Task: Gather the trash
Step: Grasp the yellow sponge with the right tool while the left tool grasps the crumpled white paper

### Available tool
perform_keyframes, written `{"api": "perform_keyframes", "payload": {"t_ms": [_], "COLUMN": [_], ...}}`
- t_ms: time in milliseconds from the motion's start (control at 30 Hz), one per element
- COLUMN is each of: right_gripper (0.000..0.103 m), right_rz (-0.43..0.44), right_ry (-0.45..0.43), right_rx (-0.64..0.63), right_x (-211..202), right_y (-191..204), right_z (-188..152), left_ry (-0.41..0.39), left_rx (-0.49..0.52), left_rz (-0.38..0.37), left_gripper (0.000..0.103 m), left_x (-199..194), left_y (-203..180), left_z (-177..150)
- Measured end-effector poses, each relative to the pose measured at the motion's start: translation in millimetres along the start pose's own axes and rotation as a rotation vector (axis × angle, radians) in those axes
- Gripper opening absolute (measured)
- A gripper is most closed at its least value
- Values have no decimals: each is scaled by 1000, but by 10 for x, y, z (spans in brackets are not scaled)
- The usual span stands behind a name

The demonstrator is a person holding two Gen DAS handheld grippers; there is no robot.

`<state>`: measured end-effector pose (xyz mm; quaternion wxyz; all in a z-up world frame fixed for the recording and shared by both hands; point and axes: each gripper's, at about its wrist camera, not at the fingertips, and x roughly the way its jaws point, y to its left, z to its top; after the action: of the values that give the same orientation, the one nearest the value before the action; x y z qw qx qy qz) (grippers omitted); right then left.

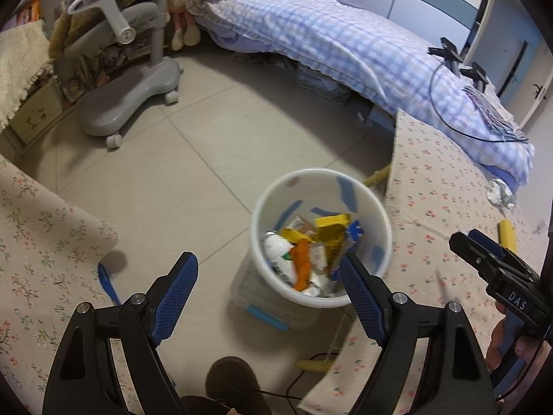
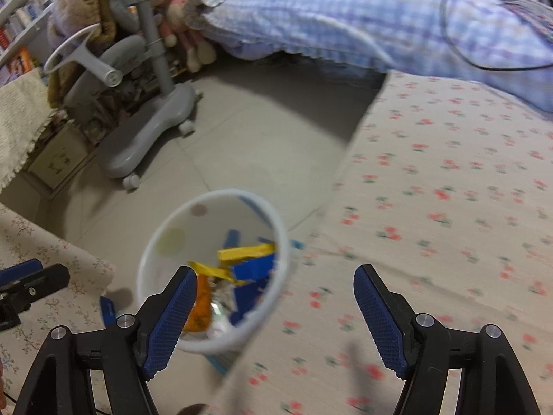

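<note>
A white bin [image 1: 321, 207] stands on the tiled floor between two tables with floral cloths. It holds yellow, orange, blue and silver wrappers [image 1: 311, 249]. My left gripper [image 1: 271, 269] is open and empty, above the near side of the bin. My right gripper [image 2: 274, 287] is open and empty, over the edge of the right table [image 2: 449, 224]; the bin [image 2: 166, 235] lies at its left finger. The right gripper also shows in the left wrist view [image 1: 484, 252]. Crumpled foil [image 1: 501, 192] and a yellow piece [image 1: 508, 233] lie on the right table.
A grey rolling chair [image 1: 134, 79] stands at the back left. A bed with a blue checked quilt [image 1: 345, 41] lies behind, with a black cable on it. A blue strip [image 1: 109, 282] lies on the floor by the left table [image 1: 41, 242]. A foot [image 1: 231, 377] is below.
</note>
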<state>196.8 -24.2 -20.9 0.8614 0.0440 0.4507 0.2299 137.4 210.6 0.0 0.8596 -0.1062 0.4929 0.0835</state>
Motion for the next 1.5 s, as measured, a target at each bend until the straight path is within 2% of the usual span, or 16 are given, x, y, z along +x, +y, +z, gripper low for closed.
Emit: {"api": "perform_keyframes", "payload": {"t_ms": [333,433,767,967,1167,1233,1300,1367,1500], "right_gripper": [85,88,88,88,87,81,63,60,56], "right_rz": [-173,-228,-467,-495,-486,-477,-465,-434,-433], "right_ry": [-39,-45,-5,31,56,59,57,55,47], "right_rx": [98,134,223,281,372,393,400,411,439], "right_x": [-570,-706,-881,-793,-653,-617,-603,-612,-791], "right_y": [-807,-1118,-2162,-2535,-2782,-2839,-2870,-2908,-2969], "right_z": [-29,-19,-63,-117,-224,-250,-266,-283,-322], "left_ry": [8,16,49,72,87,98,100,93,71], "left_rx": [88,100,151,187,164,146,144,152,192], "left_rz": [-65,-87,-147,-179,-210,-233,-245,-255,-270], "left_gripper": [86,102,103,103,103,103,103,103,103], "left_x": [27,58,242,368,463,491,499,490,448], "left_y": [-762,-974,-1698,-2088,-2298,-2371,-2442,-2548,-2761], "left_z": [-11,-23,-4,-14,-8,-14,-24,-50,-129]}}
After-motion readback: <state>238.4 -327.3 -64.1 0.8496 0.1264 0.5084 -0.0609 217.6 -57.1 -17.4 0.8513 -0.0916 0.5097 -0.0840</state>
